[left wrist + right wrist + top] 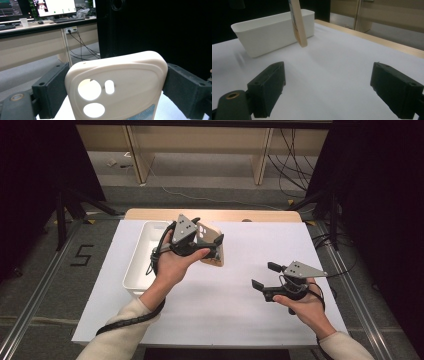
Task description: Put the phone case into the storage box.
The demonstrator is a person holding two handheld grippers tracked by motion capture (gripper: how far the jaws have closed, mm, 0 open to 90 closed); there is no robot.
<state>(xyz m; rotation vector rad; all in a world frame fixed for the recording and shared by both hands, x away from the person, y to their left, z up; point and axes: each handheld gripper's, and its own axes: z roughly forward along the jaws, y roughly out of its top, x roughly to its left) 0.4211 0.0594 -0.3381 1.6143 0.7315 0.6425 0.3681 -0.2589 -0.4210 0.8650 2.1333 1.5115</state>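
The left tool is gripping a cream phone case across its width, the two black pads pressing on its long edges, so the pick-up looks done. The case is standing on end between the jaws, lifted clear of the white tabletop, its camera cut-outs facing the tool's own camera in the left gripper view. In the high view the case is hanging just ahead of the tool, beside the white bin that is sitting at the tool's left, and it is not yet over the bin's opening. Judging from this, what is left is carrying the case across the rim and letting it go inside; nothing is showing in the part of the bin that can be seen.

The left hand is wrapping the tool's body from below, forearm slanting in from the lower left, jaws pointing roughly level toward the far side.

The right tool is hovering low over bare tabletop with its jaws spread wide and nothing between them, pointing toward the bin and the hanging case ahead of it. The right hand is holding it from beneath, well apart from the left tool, apparently waiting
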